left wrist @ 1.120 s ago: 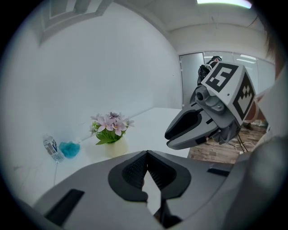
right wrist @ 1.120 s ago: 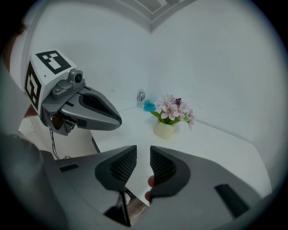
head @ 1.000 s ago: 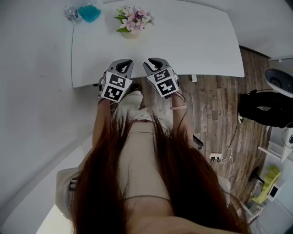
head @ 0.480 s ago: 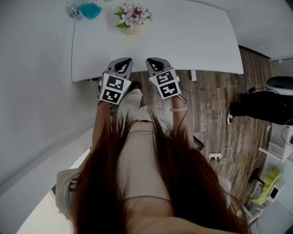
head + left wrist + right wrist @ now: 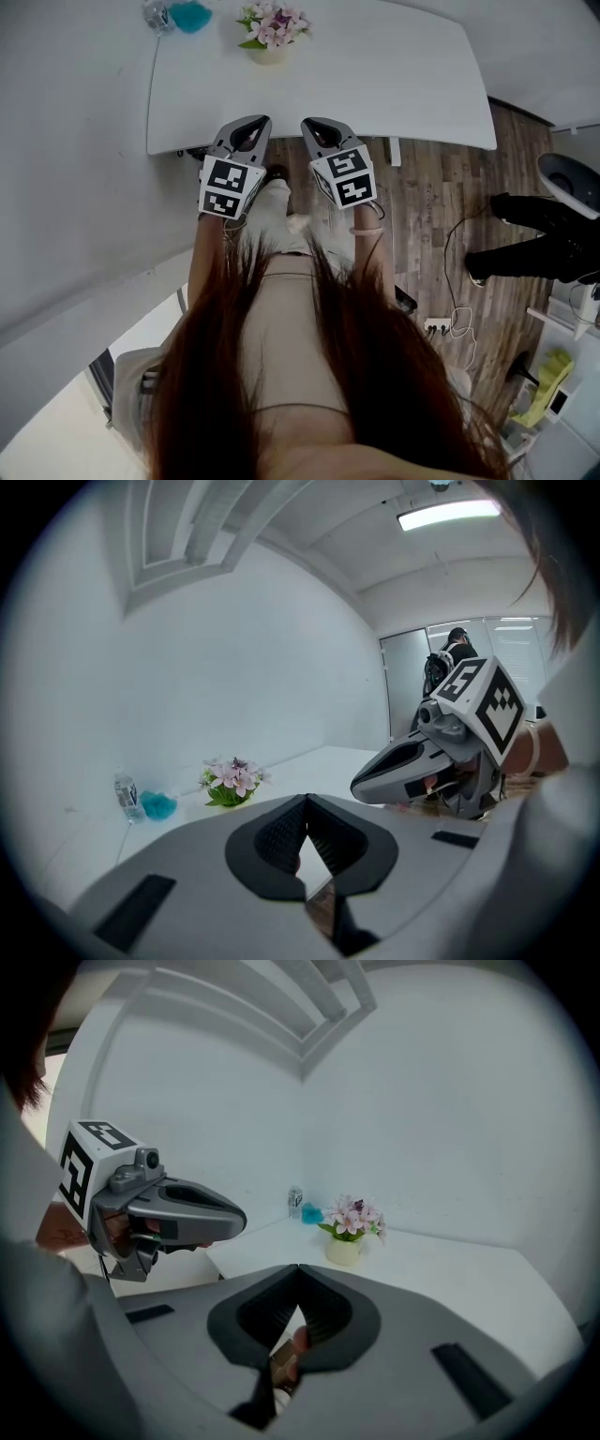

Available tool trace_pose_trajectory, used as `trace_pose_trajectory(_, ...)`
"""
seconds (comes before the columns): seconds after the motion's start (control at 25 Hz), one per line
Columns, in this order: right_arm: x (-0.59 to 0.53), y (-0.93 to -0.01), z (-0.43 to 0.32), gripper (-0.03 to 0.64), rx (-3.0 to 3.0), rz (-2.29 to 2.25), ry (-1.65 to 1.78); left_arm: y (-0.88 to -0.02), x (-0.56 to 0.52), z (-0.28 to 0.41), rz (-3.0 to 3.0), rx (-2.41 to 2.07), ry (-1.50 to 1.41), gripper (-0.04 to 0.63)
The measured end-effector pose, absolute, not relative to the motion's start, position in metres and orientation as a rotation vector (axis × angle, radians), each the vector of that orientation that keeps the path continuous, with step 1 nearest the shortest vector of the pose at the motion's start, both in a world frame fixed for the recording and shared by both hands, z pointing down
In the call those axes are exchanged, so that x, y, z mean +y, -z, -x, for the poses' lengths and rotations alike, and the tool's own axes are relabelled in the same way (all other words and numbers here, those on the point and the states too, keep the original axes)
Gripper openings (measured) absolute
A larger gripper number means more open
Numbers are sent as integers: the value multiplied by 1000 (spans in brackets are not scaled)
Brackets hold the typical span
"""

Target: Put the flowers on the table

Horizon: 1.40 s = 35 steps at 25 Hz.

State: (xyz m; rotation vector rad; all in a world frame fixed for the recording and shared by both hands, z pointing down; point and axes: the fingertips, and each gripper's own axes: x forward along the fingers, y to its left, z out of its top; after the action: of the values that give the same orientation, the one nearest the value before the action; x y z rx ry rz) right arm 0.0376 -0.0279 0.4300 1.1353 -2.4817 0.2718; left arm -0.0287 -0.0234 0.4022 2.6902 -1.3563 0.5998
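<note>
A small cream pot of pink and white flowers (image 5: 271, 28) stands upright on the white table (image 5: 375, 84), near its far left side. The same flowers (image 5: 230, 780) (image 5: 352, 1225) show ahead of both gripper cameras. My left gripper (image 5: 250, 125) and right gripper (image 5: 315, 125) hover side by side over the table's near edge, well short of the pot. Both are shut with nothing between their jaws. In the left gripper view the right gripper (image 5: 361, 785) sits to the right; in the right gripper view the left gripper (image 5: 239, 1218) sits to the left.
A clear water bottle (image 5: 156, 14) and a teal fluffy thing (image 5: 190, 15) stand at the table's far left corner beside the wall. Wooden floor (image 5: 441, 206) lies right of me, with cables and a person in dark clothes (image 5: 544, 244) on it.
Both grippers stay at the table's near edge, drawn slightly toward me. The flowers sit higher in the head view. The dark-clothed person at the right has shifted.
</note>
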Motion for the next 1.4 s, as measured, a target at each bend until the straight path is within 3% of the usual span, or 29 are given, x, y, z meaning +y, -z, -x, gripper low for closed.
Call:
trace_pose_trajectory(0.4, -3, -416, -46, 23, -2481, -1202, -159, -397, 5, 21, -2728, -1363, -564, 4)
trace_pose_trajectory(0.96, 6, -410, -60, 23, -2485, -1264, -156, -401, 8, 13, -2766, -1391, -754, 3)
trace_pose_trajectory(1.4, -9, -411, -58, 23, -2490, -1264, -165, -404, -10, 12, -2666, -1270, -532, 5)
